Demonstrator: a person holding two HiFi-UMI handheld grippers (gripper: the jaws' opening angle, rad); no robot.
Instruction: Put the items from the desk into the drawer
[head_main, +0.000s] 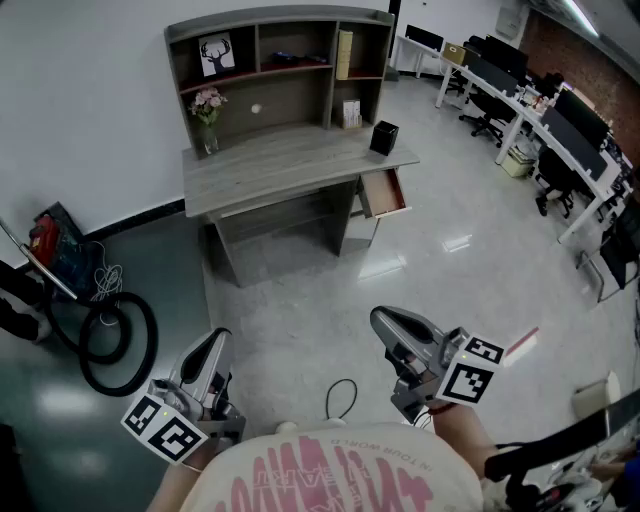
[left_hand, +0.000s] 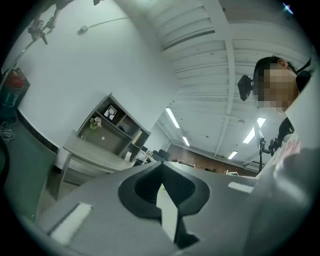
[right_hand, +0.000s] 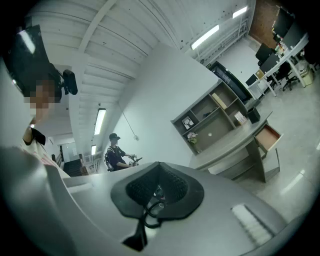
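The grey desk (head_main: 290, 160) with a shelf unit stands far ahead across the floor. Its drawer (head_main: 384, 193) is pulled open at the right end. On the desktop sit a black box (head_main: 383, 137) and a vase of pink flowers (head_main: 207, 115). Both grippers hang near my body, far from the desk. My left gripper (head_main: 217, 337) is shut with nothing in it, its pads (left_hand: 150, 187) meeting at the tip. My right gripper (head_main: 381, 318) is shut too and holds nothing. The right gripper view shows the desk (right_hand: 235, 140) and the drawer (right_hand: 270, 136) small in the distance.
A black hose ring (head_main: 117, 342) and a red device (head_main: 43, 240) lie at the left by the wall. A thin black cable (head_main: 340, 397) loops on the floor at my feet. Office desks and chairs (head_main: 540, 115) fill the right. A person (right_hand: 117, 154) stands behind.
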